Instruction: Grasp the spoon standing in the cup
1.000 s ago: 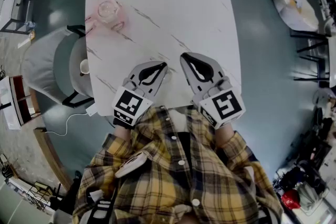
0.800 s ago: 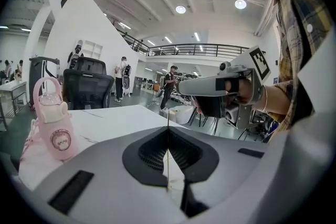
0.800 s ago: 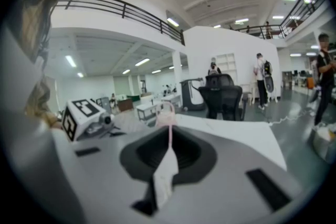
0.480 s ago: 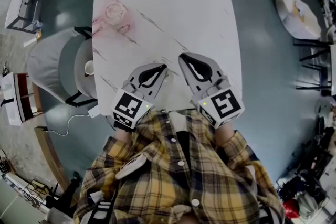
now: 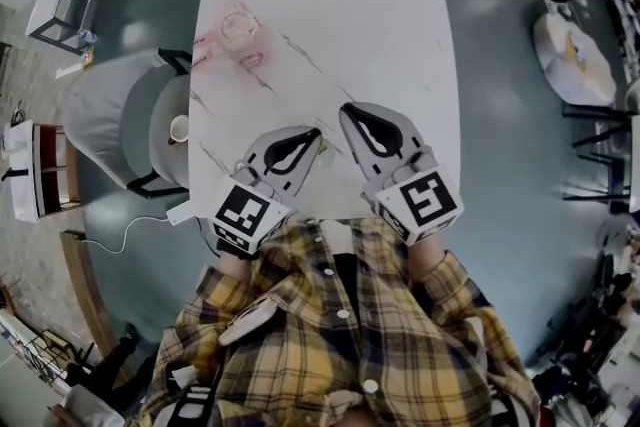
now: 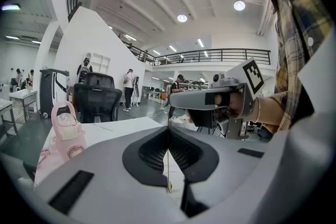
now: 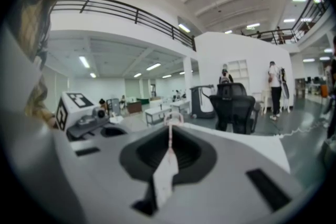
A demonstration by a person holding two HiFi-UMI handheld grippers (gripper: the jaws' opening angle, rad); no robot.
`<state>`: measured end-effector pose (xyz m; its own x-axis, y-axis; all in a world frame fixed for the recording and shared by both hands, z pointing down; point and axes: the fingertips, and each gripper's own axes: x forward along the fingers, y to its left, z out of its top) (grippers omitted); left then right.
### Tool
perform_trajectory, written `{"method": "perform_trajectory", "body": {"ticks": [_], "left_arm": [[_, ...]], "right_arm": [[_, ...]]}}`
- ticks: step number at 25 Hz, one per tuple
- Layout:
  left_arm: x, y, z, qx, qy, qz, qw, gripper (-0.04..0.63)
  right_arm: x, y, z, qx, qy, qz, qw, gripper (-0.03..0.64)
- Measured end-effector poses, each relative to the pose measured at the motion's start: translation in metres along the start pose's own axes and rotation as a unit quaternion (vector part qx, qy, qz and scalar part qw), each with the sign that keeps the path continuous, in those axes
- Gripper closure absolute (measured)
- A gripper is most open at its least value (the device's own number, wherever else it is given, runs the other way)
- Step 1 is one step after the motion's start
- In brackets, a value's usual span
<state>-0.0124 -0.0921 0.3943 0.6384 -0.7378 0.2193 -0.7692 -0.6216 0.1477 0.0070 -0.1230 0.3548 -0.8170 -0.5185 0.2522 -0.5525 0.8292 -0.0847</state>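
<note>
Far across the white marble table (image 5: 380, 45), near its left corner, stands the pink cup (image 5: 238, 23), which shows a looped handle in the left gripper view. The spoon said to stand in it is too small to make out in any view. Well apart from the cup, at the table's near edge, the left gripper (image 5: 310, 135) and the right gripper (image 5: 350, 112) hover side by side in front of the person's plaid shirt (image 5: 340, 335), each with its jaws pressed together on nothing. The grasp has not begun. To do it well, the left gripper, on the cup's side, would likely need to spread its jaws before reaching the cup. It could then come in above the rim with a jaw on either side of the spoon's handle and close on the handle alone, since a nudge could tip the light-looking cup. A grey chair (image 5: 110, 130) sits just beside the table's left edge.
</note>
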Motion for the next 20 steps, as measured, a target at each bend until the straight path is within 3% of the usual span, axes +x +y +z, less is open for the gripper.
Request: {"method": "perform_trajectory", "body": {"ticks": [10, 14, 20], "left_arm": [[-0.019, 0.002, 0.035, 0.001, -0.04, 0.029, 0.9987, 0.578], [-0.033, 0.009, 0.056, -0.013, -0.069, 0.064, 0.9955, 0.578], [-0.057, 0.025, 0.082, 0.007, -0.103, 0.117, 0.9877, 0.578]], "right_arm": [[0.005, 0.002, 0.023, -0.023, -0.017, 0.024, 0.999, 0.581], [0.012, 0.007, 0.032, -0.029, -0.023, 0.037, 0.999, 0.581], [0.026, 0.019, 0.044, -0.041, -0.03, 0.06, 0.997, 0.581]]}}
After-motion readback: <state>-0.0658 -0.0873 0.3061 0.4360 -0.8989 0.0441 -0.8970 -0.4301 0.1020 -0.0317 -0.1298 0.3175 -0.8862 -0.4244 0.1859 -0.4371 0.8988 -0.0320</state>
